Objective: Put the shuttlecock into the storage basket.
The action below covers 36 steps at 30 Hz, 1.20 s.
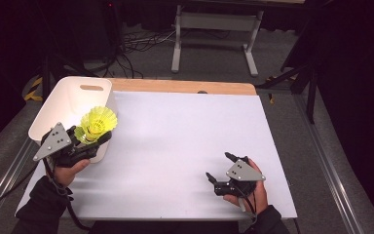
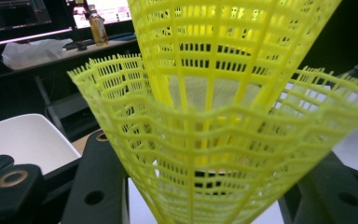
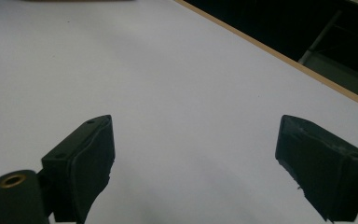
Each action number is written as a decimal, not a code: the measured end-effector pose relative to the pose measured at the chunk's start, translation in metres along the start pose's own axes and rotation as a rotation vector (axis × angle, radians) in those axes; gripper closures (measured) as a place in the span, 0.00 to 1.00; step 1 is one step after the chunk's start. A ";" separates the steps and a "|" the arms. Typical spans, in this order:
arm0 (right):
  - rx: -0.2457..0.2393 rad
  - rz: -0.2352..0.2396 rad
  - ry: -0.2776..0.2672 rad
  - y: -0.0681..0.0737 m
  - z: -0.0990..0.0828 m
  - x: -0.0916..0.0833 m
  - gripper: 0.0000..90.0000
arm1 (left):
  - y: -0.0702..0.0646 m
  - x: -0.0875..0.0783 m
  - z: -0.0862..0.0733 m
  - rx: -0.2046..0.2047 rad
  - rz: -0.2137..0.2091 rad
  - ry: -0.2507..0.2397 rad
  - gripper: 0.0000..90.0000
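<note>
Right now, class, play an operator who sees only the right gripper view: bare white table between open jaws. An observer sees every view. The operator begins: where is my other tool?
Observer: The left tool is at the left side of the table, next to a white bin.
Operator: Is it holding anything?
Observer: Yes, its jaws grip yellow shuttlecocks near their base, with the skirts pointing up.
Operator: How many?
Observer: Two. The left gripper view shows one skirt nested inside the other.
</note>
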State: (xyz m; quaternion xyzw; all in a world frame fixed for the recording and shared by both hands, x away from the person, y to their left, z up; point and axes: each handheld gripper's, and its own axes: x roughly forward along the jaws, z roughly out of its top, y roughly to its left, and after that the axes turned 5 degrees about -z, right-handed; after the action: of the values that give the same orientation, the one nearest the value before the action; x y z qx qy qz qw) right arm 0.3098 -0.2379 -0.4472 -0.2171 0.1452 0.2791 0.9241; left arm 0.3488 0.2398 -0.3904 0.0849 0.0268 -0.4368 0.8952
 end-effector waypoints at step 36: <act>0.016 0.009 0.016 0.000 -0.002 0.003 0.14 | 0.048 -0.029 0.026 -0.062 0.074 0.039 0.59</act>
State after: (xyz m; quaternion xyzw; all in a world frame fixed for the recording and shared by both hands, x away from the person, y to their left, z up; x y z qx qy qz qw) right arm 0.3120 -0.2374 -0.4499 -0.2114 0.1557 0.2803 0.9233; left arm 0.3680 0.2863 -0.3556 0.0664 0.0545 -0.4004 0.9123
